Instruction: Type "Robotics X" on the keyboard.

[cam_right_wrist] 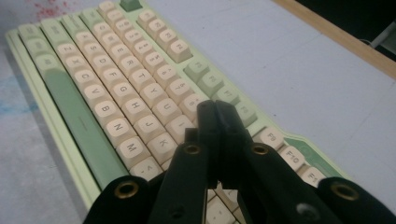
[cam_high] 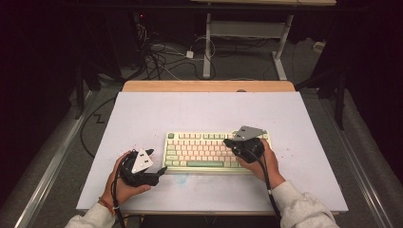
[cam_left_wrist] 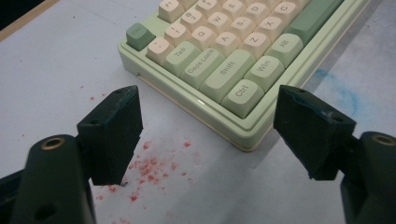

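The green-and-cream keyboard lies lengthwise across the table, space bar toward the person. The right gripper hovers closed over its keys. The left gripper gapes wide beside the Ctrl corner.

One keyboard lay on the table; two grippers flanked it, with perhaps two red speck patches beside the keyboard.

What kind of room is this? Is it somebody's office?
Probably a lab or recording workshop, not an office: a lone keyboard sits on a white-topped table, tangled cables lie on the floor behind, and dark surroundings close it in.
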`<control>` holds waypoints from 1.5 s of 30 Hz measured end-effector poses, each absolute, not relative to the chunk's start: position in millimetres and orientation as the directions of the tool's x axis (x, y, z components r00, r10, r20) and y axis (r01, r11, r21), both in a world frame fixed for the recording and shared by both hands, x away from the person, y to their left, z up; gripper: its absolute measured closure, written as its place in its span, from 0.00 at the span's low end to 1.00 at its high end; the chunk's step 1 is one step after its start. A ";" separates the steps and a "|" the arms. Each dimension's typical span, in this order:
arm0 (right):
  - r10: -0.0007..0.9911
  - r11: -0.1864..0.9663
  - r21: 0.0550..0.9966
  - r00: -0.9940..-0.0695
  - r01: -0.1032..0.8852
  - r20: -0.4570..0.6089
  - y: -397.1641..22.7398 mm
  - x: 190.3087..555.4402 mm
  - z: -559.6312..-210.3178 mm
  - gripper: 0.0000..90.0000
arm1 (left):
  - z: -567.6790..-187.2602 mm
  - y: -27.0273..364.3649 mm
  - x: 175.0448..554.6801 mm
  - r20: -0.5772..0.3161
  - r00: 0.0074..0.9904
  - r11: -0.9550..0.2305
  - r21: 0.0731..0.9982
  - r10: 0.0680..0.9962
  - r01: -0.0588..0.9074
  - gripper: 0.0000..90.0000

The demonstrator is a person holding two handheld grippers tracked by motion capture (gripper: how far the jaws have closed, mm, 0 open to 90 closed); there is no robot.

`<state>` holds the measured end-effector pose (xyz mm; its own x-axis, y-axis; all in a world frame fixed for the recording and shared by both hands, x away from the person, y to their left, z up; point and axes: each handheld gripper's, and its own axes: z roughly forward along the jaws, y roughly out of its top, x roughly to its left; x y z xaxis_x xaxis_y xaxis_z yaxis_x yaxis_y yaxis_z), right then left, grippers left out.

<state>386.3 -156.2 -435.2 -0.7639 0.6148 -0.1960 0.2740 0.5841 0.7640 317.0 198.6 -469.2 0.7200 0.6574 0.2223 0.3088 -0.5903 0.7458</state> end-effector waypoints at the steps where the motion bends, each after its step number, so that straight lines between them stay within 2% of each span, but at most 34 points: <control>1: 0.607 0.594 0.757 -0.769 0.273 -0.199 -153.6 389.1 -437.9 1.00 | -469.1 198.9 317.0 0.219 0.720 -0.588 0.747 0.658 0.310 0.25; 10: 0.600 0.630 0.711 -0.777 0.311 -0.191 -139.9 400.4 -452.6 1.00 | -470.6 198.6 318.4 0.216 0.730 -0.598 0.737 0.648 0.313 0.25; 21: 0.571 0.672 0.676 -0.792 0.303 -0.213 -136.2 399.3 -454.2 1.00 | -471.5 196.9 319.3 0.211 0.729 -0.596 0.737 0.651 0.319 0.25; 26: 0.606 0.604 0.740 -0.774 0.296 -0.184 -142.3 393.9 -443.0 1.00 | -470.7 197.5 319.4 0.212 0.726 -0.595 0.737 0.654 0.321 0.25; 38: 0.612 0.500 0.836 -0.775 0.227 -0.156 -164.0 375.0 -415.5 0.99 | -469.9 196.7 319.9 0.212 0.727 -0.597 0.734 0.653 0.322 0.25; 45: 0.623 0.458 0.869 -0.765 0.188 -0.163 -177.2 362.9 -405.8 0.88 | -469.4 195.9 319.8 0.208 0.731 -0.597 0.735 0.650 0.322 0.25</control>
<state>362.9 -177.2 -405.8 -0.7650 0.6230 -0.1635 0.1876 0.4583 0.8688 319.8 195.9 -469.4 0.7305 0.6504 0.2082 0.3222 -0.5971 0.7346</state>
